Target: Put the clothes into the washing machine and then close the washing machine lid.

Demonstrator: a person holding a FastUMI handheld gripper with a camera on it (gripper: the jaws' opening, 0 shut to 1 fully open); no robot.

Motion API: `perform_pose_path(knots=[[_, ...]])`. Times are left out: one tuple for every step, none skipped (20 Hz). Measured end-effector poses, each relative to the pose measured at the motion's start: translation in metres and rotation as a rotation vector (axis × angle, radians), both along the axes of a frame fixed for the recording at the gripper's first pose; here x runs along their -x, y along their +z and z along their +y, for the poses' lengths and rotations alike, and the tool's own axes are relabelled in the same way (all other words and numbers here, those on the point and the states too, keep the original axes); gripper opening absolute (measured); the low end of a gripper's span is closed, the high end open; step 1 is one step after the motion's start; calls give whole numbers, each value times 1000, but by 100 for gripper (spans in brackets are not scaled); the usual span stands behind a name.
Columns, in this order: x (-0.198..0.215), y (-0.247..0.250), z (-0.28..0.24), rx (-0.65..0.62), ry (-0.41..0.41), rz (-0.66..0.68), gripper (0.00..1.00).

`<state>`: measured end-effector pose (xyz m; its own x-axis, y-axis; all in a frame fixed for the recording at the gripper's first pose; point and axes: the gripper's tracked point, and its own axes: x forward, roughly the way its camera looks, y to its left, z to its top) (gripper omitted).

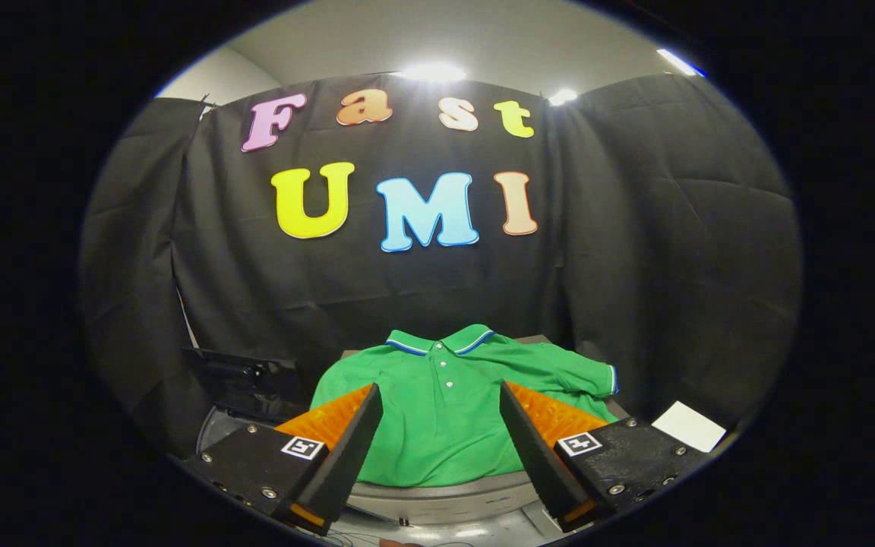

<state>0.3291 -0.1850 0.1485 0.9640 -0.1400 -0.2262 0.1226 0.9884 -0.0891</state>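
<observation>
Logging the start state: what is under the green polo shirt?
The green polo shirt lies spread on a grey surface, its rim showing below the hem. The rest is covered. The open gripper frames it.

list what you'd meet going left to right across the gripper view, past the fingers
Dark raised panel, possibly the washer lid → green polo shirt, seen between the open gripper fingers → white card

I see a white card (688, 425) lying at the right, black cloth (673, 228) draped behind, and bright ceiling lights (431, 72) glaring above it.
</observation>
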Motion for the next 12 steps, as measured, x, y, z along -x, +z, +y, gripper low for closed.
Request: perform_pose_path(knots=[[-11, -3, -4, 20, 5, 21, 96], [-21, -7, -7, 29, 10, 48, 96], [-31, -11, -11, 37, 14, 71, 96], [-40, -15, -14, 40, 18, 89, 96], [-48, -17, -16, 41, 23, 103, 96], [-59, -20, -18, 35, 26, 119, 96], [-68, -23, -20, 23, 29, 135, 96], [-75, -28, -22, 10, 32, 150, 96], [-83, -31, -24, -2, 33, 165, 96], [-90, -37, -26, -14, 37, 185, 96], [-95, -43, -27, -22, 37, 205, 96], [-98, -49, -30, -24, 37, 226, 96]])
